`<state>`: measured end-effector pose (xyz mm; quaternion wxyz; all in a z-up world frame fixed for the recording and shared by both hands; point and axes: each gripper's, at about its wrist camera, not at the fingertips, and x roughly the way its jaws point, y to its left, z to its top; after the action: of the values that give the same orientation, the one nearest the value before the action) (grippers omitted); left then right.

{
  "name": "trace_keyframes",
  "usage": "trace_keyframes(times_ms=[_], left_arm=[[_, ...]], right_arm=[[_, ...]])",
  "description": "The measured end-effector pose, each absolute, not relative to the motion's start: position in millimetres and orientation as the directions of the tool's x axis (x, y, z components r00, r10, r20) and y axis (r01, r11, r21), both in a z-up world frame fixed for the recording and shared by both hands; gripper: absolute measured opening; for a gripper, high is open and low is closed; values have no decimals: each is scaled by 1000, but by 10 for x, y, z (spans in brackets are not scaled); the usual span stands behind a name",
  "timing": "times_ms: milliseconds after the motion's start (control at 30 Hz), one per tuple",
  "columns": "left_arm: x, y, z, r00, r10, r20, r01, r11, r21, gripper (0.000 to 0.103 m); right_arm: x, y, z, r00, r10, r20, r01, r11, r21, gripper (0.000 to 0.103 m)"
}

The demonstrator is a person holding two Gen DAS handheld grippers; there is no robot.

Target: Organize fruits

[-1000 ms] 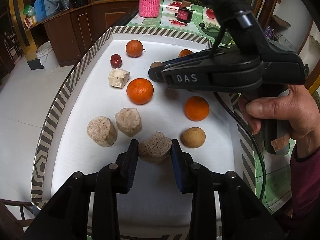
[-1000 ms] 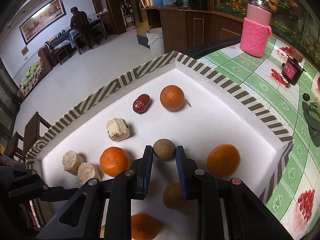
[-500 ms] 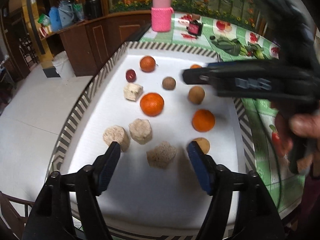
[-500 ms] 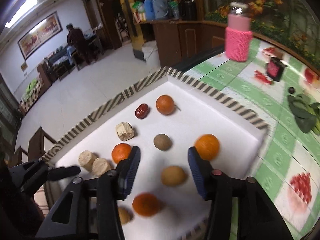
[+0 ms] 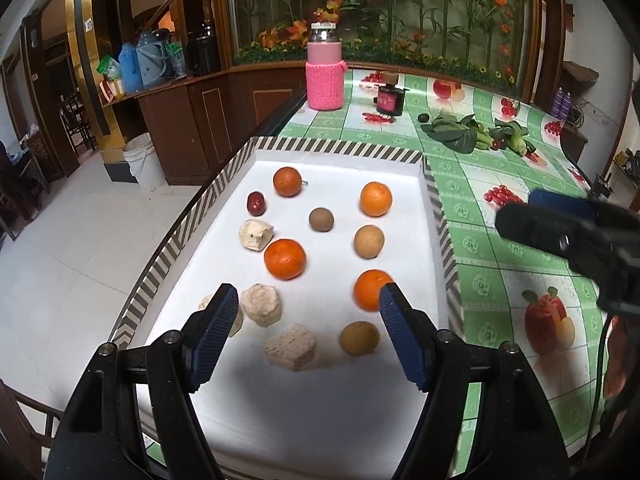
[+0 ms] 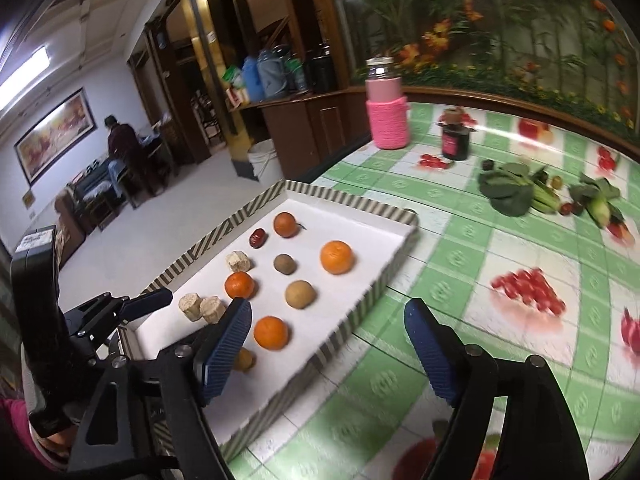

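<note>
A white tray with a striped rim (image 5: 340, 148) (image 6: 360, 300) holds several oranges (image 5: 285, 259) (image 6: 337, 257), brown round fruits (image 5: 369, 241) (image 6: 300, 294), a red date (image 5: 256, 203) (image 6: 258, 237) and several beige chunks (image 5: 290, 346) (image 6: 239, 261). My left gripper (image 5: 306, 336) is open and empty above the tray's near end, over one beige chunk. My right gripper (image 6: 328, 348) is open and empty, over the tray's right rim; it also shows in the left wrist view (image 5: 560, 232) off to the right of the tray.
The tray sits on a green checked tablecloth (image 6: 480, 280). A jar in a pink knit sleeve (image 5: 324, 76) (image 6: 387, 118), a small dark jar (image 5: 390, 100) (image 6: 455, 140) and leafy greens (image 5: 460, 132) (image 6: 516, 194) stand beyond it. The table's left edge drops to the floor.
Both grippers opened, releasing a beige chunk (left) and a brown fruit (right), and pulled back. The right gripper has swung away to the right, off the tray.
</note>
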<state>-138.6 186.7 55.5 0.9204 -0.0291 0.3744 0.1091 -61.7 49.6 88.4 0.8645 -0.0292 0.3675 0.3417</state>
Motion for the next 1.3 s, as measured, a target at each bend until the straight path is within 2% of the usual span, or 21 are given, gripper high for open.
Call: trace_keyframes(times_ms=[67,133,1300], left_arm=[[-1395,1846,575,702,185,-688,-230,973,27,74],[-1407,1827,594,706,189,-682,-237,971,24,80],[-1394,1687,630,717,196,-669,-239,971,29,80]], right_arm=[[-664,434,858,504,561,-656,-602,773,199,81],[-710,386,831,504,566,-653,-597,774,210,81],[-836,198,695,503,539,-675,-580,790,199,83]])
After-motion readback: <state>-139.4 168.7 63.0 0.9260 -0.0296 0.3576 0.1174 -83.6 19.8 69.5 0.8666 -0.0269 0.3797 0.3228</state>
